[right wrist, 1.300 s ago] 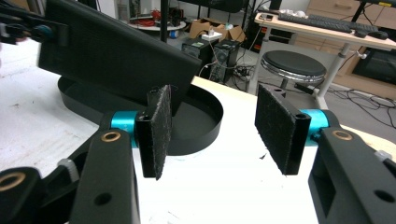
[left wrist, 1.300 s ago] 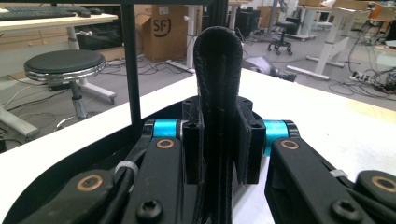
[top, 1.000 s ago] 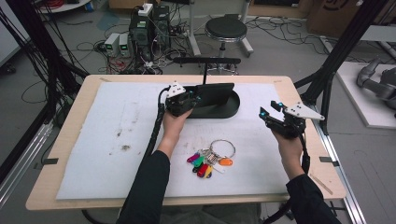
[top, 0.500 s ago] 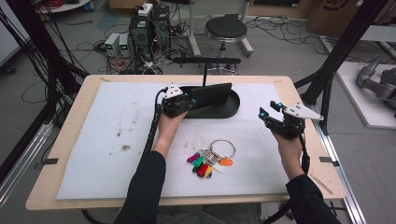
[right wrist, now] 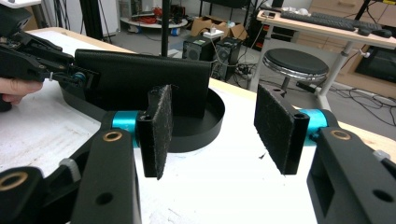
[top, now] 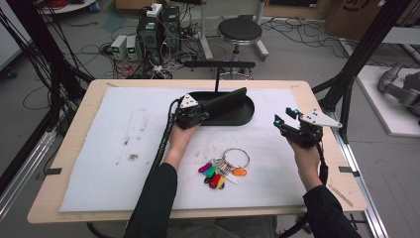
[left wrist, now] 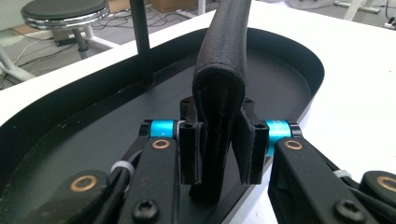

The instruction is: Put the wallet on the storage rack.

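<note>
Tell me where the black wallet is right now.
In the high view the wallet stands on edge in the black oval tray at the table's far middle, its near end between the left gripper's jaws; the key ring lies nearer the person.

A: Surroundings, high view — grey floor point(top: 307, 54) beyond the table's far edge, strewn with black cables point(top: 94, 49).
B: Furniture?
A: Round black stool point(top: 239, 30) on a white base, behind the far edge near its middle. Computer boxes point(top: 158, 27) and small power units point(top: 125, 47) on the floor toward the far left corner.
B: Frame?
A: Black struts point(top: 364, 47) rise slanted past the far right corner; more black posts point(top: 34, 54) stand off the left edge.
B: Anything farther back?
A: Right gripper view — a light desk point(right wrist: 327, 30) carrying a keyboard point(right wrist: 322, 18), cardboard boxes point(right wrist: 219, 30) on the floor below. Lighting even, no hard shadows.
</note>
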Demonstrator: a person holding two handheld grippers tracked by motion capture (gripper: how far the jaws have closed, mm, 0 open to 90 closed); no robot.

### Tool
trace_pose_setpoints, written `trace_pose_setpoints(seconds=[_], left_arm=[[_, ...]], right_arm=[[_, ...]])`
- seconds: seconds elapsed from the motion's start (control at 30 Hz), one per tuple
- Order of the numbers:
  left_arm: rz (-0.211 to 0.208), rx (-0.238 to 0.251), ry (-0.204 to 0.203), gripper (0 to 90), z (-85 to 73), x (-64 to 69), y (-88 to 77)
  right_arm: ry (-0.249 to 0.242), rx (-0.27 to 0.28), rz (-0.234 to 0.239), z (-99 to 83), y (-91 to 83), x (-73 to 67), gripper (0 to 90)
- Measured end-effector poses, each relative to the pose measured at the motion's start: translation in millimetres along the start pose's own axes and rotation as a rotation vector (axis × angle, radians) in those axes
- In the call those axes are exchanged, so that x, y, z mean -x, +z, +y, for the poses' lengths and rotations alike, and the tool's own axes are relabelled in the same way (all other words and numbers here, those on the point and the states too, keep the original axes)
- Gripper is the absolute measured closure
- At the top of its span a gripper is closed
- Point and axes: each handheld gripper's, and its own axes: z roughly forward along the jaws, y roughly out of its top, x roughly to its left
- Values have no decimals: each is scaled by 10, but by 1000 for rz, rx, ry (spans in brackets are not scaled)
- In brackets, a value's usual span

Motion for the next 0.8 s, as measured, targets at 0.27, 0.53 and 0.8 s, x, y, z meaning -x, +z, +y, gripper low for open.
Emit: trace_pose_setpoints(seconds=[0.27,0.53,0.8], left_arm=[[9,-11,-6,685,10,8,-8],[36,-45,-16,504,21,4,-30],[39,-77,-64,379,57,-8,-99]], right_arm=[[0,0,1,-4,6,-1,478],[-4,-7,8,-6,16,-9,469],[-9,-8,9,-12,20,-4,466]])
